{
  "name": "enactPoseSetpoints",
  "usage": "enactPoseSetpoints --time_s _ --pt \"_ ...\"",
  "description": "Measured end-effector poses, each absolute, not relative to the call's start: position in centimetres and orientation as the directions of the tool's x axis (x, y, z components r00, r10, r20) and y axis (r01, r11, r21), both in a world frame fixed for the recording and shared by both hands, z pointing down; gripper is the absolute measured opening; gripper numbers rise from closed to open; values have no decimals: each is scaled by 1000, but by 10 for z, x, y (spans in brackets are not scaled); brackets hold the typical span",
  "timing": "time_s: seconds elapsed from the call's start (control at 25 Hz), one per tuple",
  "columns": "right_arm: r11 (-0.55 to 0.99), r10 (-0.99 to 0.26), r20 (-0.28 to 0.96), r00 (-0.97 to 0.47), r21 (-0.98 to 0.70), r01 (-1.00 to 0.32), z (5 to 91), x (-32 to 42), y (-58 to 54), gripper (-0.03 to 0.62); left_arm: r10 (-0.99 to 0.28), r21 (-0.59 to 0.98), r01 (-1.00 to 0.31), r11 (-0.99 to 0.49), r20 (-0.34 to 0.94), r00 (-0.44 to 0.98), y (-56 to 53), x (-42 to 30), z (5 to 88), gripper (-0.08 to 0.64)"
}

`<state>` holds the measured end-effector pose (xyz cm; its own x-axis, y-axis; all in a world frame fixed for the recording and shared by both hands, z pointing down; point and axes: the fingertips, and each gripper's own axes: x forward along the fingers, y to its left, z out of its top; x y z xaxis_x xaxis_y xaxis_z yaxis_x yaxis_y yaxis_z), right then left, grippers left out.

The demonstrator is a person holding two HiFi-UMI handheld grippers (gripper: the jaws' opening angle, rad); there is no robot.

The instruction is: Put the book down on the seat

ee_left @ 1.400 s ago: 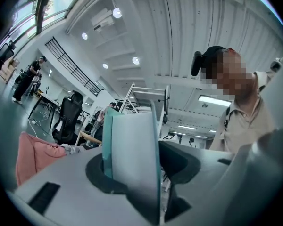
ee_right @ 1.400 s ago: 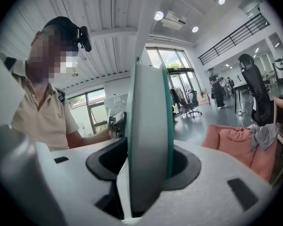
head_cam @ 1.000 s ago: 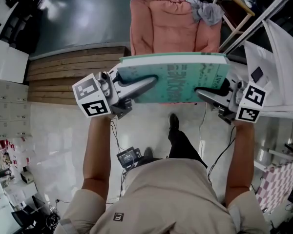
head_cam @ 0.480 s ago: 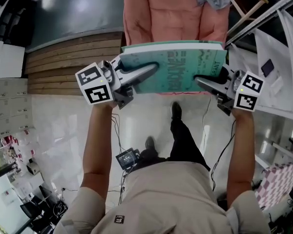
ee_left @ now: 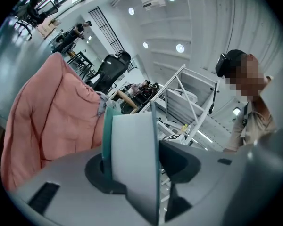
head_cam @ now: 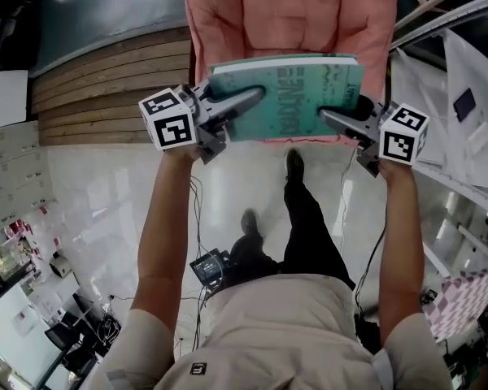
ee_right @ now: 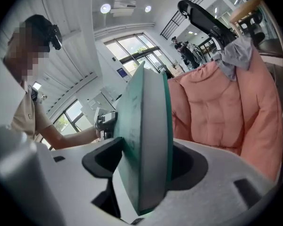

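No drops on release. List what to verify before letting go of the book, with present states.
1. Thick teal book above the pink cushioned seat: ok.
2. Book resting on the seat: cannot tell.
3. Left gripper shut on the book: ok.
4. Right gripper hold: its jaws have just been opening, book between them: cannot tell.
5. Grey cloth hangs on the backrest, clear of the landing spot: ok.

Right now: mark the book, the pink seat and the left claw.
book (head_cam: 297, 96), head view, middle of its teal cover.
pink seat (head_cam: 285, 10), head view, quilted cushion beyond the book.
left claw (head_cam: 256, 97), head view, at its fingertips, clamped on the book.
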<state>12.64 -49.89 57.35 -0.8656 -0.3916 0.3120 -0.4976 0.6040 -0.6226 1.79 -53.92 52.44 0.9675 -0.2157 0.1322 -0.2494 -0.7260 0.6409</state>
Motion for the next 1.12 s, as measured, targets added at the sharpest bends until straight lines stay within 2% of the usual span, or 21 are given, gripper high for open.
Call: enactPoseSetpoints --time_s 0.6,1.12 --pt "448 -376 402 -835 -710 -544 746 128 -490 295 -222 763 -303 -570 212 952 -542 15 705 221" --pt "337 -360 475 -803 -736 -586 866 142 -478 313 -208 803 -373 -465 310 928 -535 24 828 242"
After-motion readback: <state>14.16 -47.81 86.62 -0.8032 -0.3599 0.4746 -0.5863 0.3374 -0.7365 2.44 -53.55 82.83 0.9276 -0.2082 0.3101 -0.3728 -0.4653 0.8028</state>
